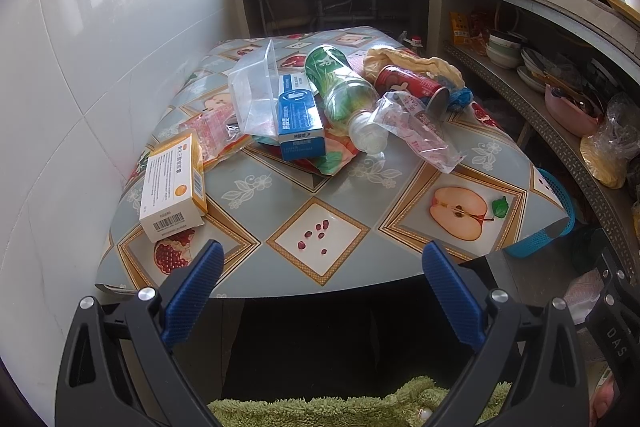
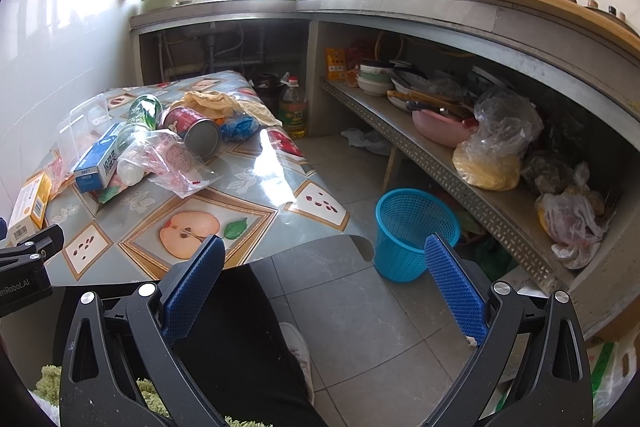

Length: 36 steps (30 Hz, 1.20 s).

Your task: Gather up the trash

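Observation:
Trash lies piled on the fruit-print table [image 1: 320, 187]: an orange-and-white box [image 1: 172, 187] at the left, a clear plastic container [image 1: 256, 95], a blue box [image 1: 298, 119], a green-labelled plastic bottle [image 1: 344, 95], a red can [image 1: 412, 87] and a clear wrapper [image 1: 416, 129]. My left gripper [image 1: 322, 259] stands open at the table's near edge, holding nothing. In the right wrist view the same pile shows at the left, with the red can [image 2: 192, 131] and blue box [image 2: 98, 159]. A blue mesh basket [image 2: 412, 231] stands on the floor. My right gripper [image 2: 324, 255] is open and empty above the floor.
A white tiled wall [image 1: 60, 87] runs along the table's left side. A concrete counter [image 2: 440, 11] with pots on top and a cluttered shelf [image 2: 460, 163] of bowls and bags curves along the right. A person's dark trouser leg [image 2: 240, 339] and shoe sit below the right gripper.

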Each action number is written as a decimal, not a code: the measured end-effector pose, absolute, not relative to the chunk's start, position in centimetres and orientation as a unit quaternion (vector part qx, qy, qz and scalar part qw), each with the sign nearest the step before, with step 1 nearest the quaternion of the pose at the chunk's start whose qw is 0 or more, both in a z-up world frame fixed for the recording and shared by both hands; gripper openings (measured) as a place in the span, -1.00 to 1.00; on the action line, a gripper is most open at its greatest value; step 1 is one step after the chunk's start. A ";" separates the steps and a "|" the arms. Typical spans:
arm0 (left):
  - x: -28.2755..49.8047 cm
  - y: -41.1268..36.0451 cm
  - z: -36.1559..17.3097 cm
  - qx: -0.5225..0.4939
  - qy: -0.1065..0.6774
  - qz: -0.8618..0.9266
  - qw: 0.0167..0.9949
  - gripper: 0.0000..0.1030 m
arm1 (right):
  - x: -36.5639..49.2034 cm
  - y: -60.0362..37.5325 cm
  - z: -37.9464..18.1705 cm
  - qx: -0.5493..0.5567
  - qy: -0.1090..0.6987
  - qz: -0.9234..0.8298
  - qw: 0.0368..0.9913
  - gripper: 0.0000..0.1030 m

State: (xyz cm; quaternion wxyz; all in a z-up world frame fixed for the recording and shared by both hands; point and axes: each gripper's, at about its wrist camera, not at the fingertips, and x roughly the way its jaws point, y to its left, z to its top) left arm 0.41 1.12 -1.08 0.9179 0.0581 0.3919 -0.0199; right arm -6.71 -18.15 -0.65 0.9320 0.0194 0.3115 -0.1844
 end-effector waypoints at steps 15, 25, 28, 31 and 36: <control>3.3 2.5 -2.2 0.038 0.412 -0.020 0.910 0.89 | -3.6 -17.6 -1.0 0.003 0.317 -0.171 0.933 0.85; 5.6 5.5 -1.6 0.029 0.378 -0.035 0.925 0.89 | 0.7 -16.7 0.2 -0.002 0.297 -0.081 0.952 0.85; 5.9 7.2 -1.2 0.015 0.357 -0.060 0.932 0.89 | 2.4 -15.8 0.3 -0.005 0.293 -0.031 0.956 0.85; 5.9 9.4 -0.7 -0.009 0.329 -0.075 0.941 0.89 | 4.5 -14.5 -0.2 -0.018 0.305 0.037 0.952 0.85; 7.2 12.8 -0.2 0.006 0.317 -0.020 0.948 0.89 | 6.8 -12.4 -1.6 -0.074 0.319 0.096 0.940 0.85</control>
